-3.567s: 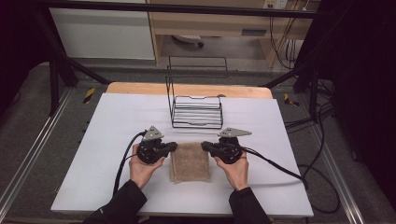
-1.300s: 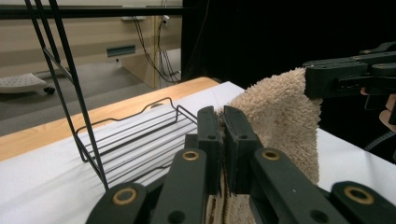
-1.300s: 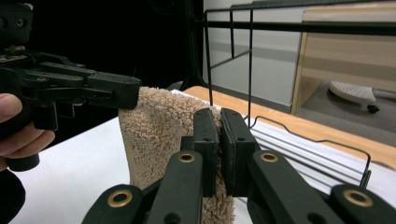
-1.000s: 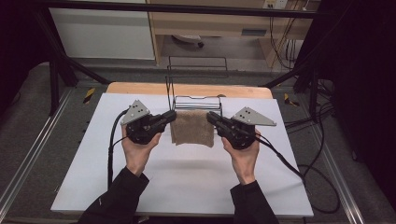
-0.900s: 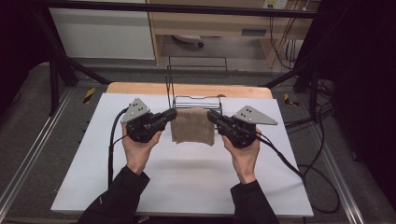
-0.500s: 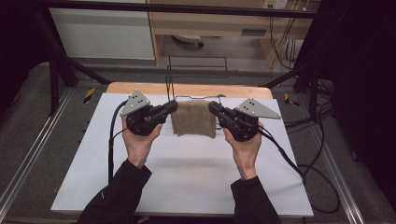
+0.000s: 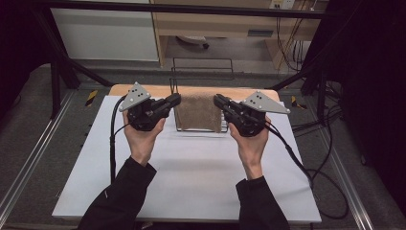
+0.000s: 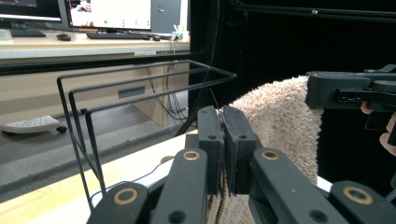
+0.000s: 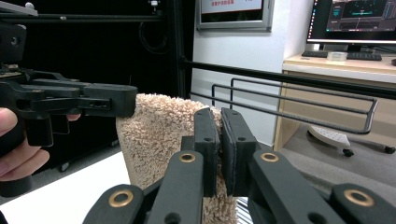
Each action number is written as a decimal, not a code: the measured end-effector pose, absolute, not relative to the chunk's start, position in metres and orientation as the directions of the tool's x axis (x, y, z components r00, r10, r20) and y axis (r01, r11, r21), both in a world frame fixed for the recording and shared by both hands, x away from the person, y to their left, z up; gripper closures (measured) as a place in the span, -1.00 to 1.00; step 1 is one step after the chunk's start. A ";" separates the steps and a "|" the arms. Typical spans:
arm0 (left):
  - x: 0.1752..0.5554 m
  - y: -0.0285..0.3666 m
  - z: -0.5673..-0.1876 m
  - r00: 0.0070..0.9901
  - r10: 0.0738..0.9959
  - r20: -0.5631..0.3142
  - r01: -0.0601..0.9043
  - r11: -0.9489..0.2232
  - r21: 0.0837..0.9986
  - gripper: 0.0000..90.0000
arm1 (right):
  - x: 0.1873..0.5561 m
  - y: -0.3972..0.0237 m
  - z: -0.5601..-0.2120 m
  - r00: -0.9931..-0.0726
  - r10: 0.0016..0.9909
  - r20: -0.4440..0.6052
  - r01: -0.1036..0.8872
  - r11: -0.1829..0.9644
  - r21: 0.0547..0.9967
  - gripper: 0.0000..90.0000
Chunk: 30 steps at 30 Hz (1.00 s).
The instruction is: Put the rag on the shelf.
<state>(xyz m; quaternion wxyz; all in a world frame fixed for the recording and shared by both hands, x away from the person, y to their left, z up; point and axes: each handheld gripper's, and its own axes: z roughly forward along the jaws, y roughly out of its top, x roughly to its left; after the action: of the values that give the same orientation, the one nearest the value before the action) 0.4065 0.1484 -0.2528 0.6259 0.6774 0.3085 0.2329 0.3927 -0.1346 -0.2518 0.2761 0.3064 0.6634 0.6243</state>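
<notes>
A beige folded towel (image 7: 199, 111) hangs in the air between my two grippers, in front of a black wire rack (image 7: 203, 76) at the table's far edge. My left gripper (image 7: 176, 99) is shut on the towel's upper left corner, and my right gripper (image 7: 218, 100) is shut on its upper right corner. In the left gripper view the jaws pinch the towel (image 8: 280, 121), with the rack's bars (image 8: 140, 88) to the left and the other gripper (image 8: 350, 91) at right. In the right gripper view the towel (image 9: 159, 135) hangs behind the closed jaws, and the rack (image 9: 299, 100) stands to the right.
The white table (image 7: 191, 177) has a wooden strip (image 7: 158, 90) along its far edge. Black cables (image 7: 306, 167) trail from the grippers across the table and off its right side. Beyond the table are a desk with monitors (image 8: 116, 11) and dark frame posts (image 7: 57, 72).
The towel lay flat on the table between the grippers. Both grippers have since lifted it and carried it away from the person toward the rack, rising steadily over the last second.
</notes>
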 end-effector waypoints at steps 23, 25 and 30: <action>0.428 0.145 -0.206 0.687 0.725 -0.043 0.078 -0.015 0.997 0.92 | 0.412 -0.132 -0.210 -0.626 0.780 -0.007 0.003 0.012 1.000 0.91; 0.432 0.144 -0.203 0.688 0.725 -0.044 0.077 -0.012 0.997 0.92 | 0.415 -0.132 -0.207 -0.624 0.781 -0.009 0.001 0.012 1.000 0.91; 0.438 0.140 -0.191 0.683 0.729 -0.035 0.067 -0.016 0.998 0.92 | 0.420 -0.134 -0.196 -0.615 0.788 -0.018 -0.014 0.011 1.000 0.91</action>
<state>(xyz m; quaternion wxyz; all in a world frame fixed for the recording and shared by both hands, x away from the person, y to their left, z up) 0.4385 0.1405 -0.1915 0.6341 0.6631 0.3002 0.2610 0.4204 -0.1337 -0.1956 0.3164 0.3038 0.6368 0.6340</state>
